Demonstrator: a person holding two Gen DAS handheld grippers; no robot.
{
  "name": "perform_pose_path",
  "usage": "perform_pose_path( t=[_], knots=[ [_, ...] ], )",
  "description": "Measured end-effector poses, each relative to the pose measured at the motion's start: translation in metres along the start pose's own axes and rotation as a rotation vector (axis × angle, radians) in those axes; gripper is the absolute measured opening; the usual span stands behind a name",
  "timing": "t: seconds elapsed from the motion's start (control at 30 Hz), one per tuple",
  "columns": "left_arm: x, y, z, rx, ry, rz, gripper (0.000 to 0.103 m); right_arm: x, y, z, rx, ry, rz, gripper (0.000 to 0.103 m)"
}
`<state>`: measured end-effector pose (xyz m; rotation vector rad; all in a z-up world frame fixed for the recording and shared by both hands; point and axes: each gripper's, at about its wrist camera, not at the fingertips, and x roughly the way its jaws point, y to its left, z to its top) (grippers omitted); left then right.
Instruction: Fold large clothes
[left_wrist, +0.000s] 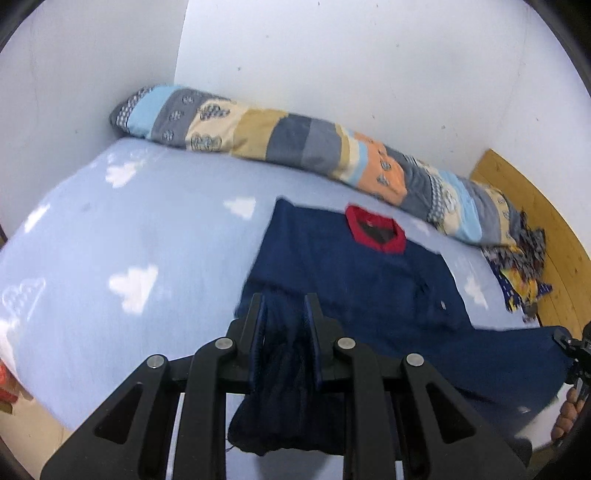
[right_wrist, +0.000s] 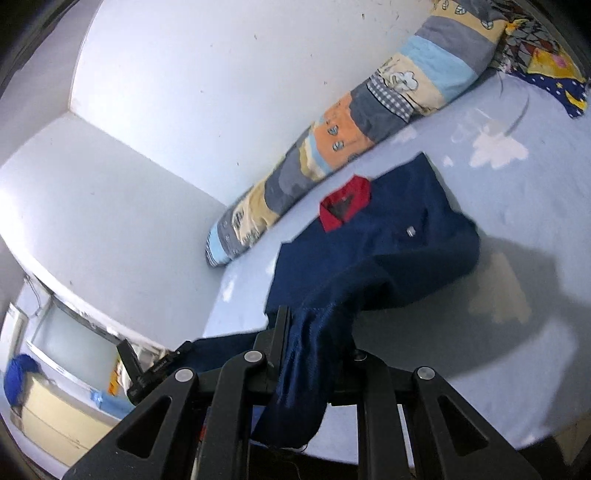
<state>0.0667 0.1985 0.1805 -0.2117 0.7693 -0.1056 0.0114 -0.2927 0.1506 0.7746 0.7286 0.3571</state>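
A navy blue shirt (left_wrist: 354, 273) with a red collar (left_wrist: 376, 230) lies on the light blue bed sheet (left_wrist: 129, 229), collar toward the wall. My left gripper (left_wrist: 286, 314) is shut on a bunch of the shirt's lower edge, lifted off the bed. My right gripper (right_wrist: 314, 325) is shut on the other lower part of the shirt (right_wrist: 369, 229), which drapes over its right finger. The red collar (right_wrist: 345, 206) shows in the right wrist view too. The right gripper also shows at the right edge of the left wrist view (left_wrist: 576, 350).
A patchwork rolled quilt (left_wrist: 295, 144) lies along the white wall behind the shirt. A patterned cloth (left_wrist: 521, 273) sits by the wooden headboard (left_wrist: 546, 229). The left gripper (right_wrist: 147, 369) shows in the right wrist view, with a window and cabinet beyond.
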Motion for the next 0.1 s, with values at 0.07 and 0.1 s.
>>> perform_pose_path(
  t=[0.07,0.1],
  knots=[
    [0.009,-0.002,0.02,-0.007,-0.008,0.012,0.014,0.01,0.003,0.022,0.011,-0.002,0.002,0.015],
    [0.015,-0.002,0.029,-0.012,-0.011,0.024,0.007,0.017,0.005,0.035,0.015,0.002,0.007,0.015]
  ],
)
